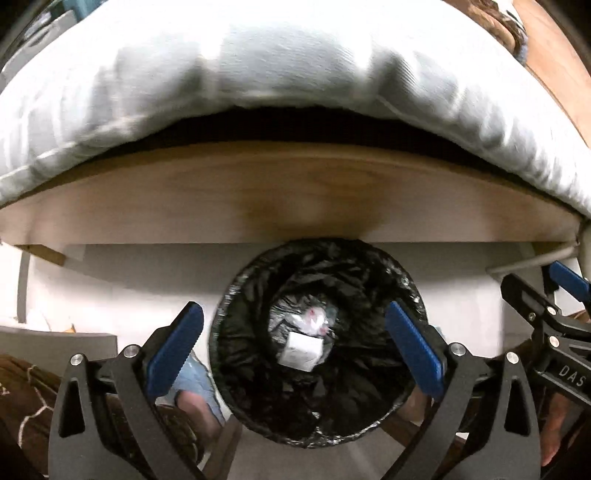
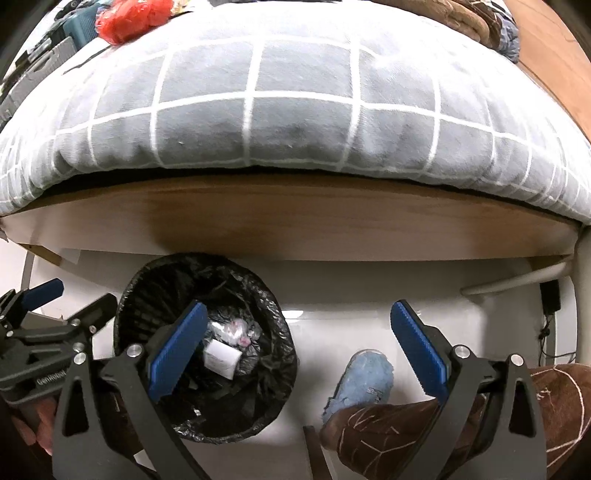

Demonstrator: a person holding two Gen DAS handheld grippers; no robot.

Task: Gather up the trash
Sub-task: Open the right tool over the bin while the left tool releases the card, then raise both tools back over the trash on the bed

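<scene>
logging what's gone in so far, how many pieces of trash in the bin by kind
white box: 1
clear plastic wrapper: 1
total: 2, both at the bottom of the bin on its black liner; anything beneath them is hidden

— How many bins below the grippers?
— One trash bin (image 1: 317,339), black-lined, with two pieces inside: one white box (image 1: 303,350) and one crumpled clear wrapper (image 1: 314,317).
— Grippers?
— Two: the left gripper (image 1: 295,347) and the right gripper (image 2: 295,350).
— Beyond them?
— One checked quilt (image 2: 280,99), one red bag (image 2: 129,16). One blue slipper (image 2: 364,380) between the right gripper's fingers.
</scene>
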